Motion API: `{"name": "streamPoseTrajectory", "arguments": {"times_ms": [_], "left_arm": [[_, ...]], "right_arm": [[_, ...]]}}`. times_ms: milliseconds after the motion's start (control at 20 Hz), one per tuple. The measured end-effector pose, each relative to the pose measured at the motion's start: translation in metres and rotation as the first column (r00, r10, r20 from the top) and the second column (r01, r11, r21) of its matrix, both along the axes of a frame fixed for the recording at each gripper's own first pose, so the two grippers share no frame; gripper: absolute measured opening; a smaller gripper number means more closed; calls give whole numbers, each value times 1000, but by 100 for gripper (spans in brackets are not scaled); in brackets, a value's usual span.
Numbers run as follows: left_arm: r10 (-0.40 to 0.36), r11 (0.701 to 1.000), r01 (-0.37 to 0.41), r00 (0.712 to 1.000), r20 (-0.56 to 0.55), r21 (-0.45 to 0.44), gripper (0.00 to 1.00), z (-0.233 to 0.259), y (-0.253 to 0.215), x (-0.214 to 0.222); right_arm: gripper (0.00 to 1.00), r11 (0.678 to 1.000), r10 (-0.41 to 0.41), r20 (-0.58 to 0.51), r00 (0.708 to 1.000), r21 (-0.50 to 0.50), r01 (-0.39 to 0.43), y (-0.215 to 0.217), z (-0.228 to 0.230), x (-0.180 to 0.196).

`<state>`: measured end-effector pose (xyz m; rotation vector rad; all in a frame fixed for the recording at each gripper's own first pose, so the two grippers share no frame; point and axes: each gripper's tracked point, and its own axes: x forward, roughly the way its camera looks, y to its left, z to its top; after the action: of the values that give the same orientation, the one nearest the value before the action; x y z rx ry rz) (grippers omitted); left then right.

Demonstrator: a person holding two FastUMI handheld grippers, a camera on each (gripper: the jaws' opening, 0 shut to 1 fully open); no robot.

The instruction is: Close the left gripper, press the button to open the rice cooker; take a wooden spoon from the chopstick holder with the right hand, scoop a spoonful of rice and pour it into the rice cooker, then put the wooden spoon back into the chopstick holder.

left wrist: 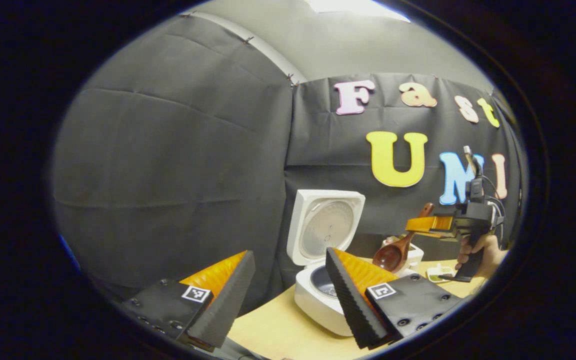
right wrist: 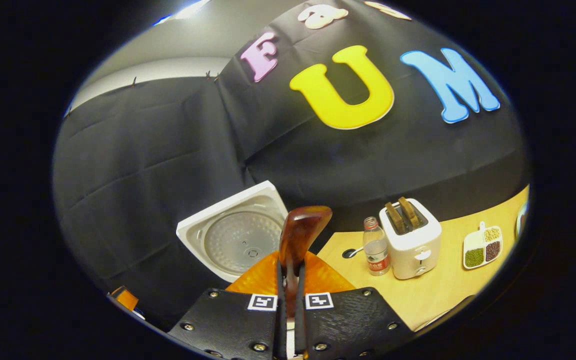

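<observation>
Above open rice cooker — wooden spoon

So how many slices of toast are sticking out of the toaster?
2. Both slices stand side by side in the top slots of the white toaster on the table, the left slice and the right slice, next to a water bottle. Nothing seems hidden there.

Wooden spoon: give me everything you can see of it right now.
The wooden spoon looks like dark reddish-brown glossy wood. The right gripper is shut on its handle, whose broad end sticks up between the fingers. In the left gripper view it hangs tilted, bowl lowermost, above the table beside the open rice cooker. Whether it holds rice is unclear.
</observation>
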<state>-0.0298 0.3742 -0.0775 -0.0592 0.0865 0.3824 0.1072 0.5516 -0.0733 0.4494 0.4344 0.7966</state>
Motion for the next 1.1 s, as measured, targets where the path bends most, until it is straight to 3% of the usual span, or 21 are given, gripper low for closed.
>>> {"name": "streamPoseTrajectory", "arguments": {"times_ms": [200, 500, 1100], "left_arm": [[-19, 1000, 19, 1000, 8, 1, 97, 4, -17, 16], [-35, 999, 35, 999, 12, 16, 98, 13, -44, 39], [-137, 991, 136, 989, 60, 14, 98, 42, -141, 86]], "right_arm": [[6, 997, -72, -1, 997, 26, 72, -38, 17, 10], [6, 988, -154, 56, 986, -21, 156, -108, 29, 18], [6, 924, -359, 121, 925, -90, 371, -273, 35, 34]]}}
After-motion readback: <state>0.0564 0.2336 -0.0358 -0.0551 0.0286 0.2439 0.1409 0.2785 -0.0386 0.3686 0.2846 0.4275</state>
